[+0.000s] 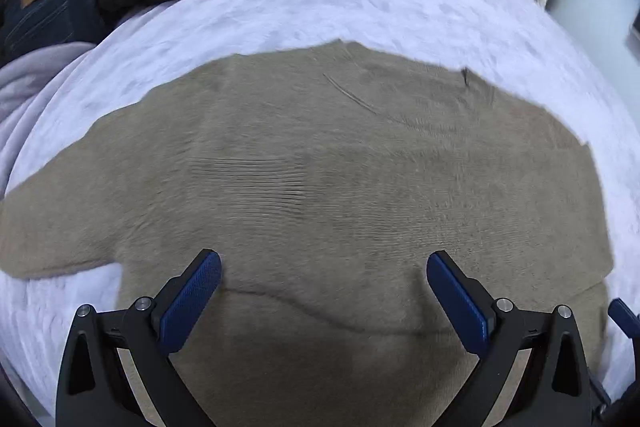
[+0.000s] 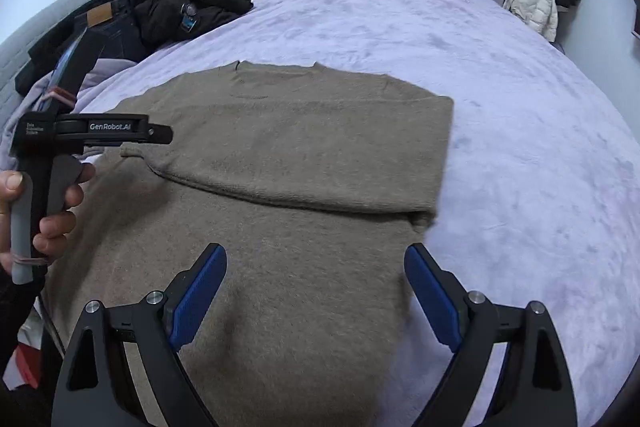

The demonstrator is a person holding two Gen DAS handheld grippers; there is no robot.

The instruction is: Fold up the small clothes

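Both tongs, left and right, gape empty above the tan sweater.

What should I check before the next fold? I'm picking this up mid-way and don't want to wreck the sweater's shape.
1. Left gripper open, nothing held: ok.
2. Right gripper open, nothing held: ok.
3. Tan sweater lies flat on the lilac blanket: ok.
4. Right side already folded in over the body: ok.
5. Left sleeve folded in: not ok, it lies spread out.
6. Dark clothes pile apart from the sweater: ok.
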